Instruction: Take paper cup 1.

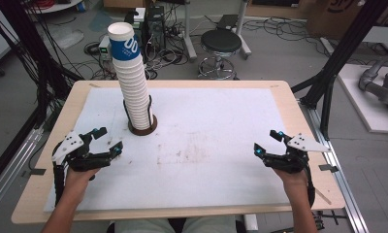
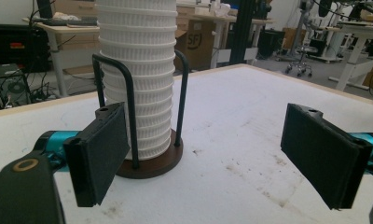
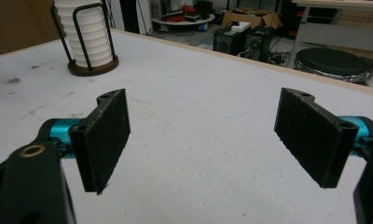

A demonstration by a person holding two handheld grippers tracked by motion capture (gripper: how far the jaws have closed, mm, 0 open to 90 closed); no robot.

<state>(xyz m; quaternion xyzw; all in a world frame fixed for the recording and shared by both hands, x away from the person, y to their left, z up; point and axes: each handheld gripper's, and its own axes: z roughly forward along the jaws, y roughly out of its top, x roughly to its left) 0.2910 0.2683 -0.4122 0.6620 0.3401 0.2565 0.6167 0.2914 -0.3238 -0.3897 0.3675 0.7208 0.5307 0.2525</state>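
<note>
From the high view I see the blue top cup (image 1: 124, 46) of the cup stack (image 1: 134, 82), standing in its holder (image 1: 143, 127) at 11 o'clock on the table (image 1: 299, 116). My left gripper (image 1: 108, 141) and right gripper (image 1: 266, 142) both have jaws apart, empty. A stool (image 1: 221, 43) stands behind at 12 o'clock.

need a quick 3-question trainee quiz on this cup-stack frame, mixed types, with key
1. True or false: the left gripper is shut on a cup.
2. What keeps the stack of cups upright? A) a box B) a wire holder on a round base C) a hand
3. Which gripper is nearer the stack?

Key: 1. False: both it and the right gripper stand open, holding nothing. 2. B. 3. The left.
</note>
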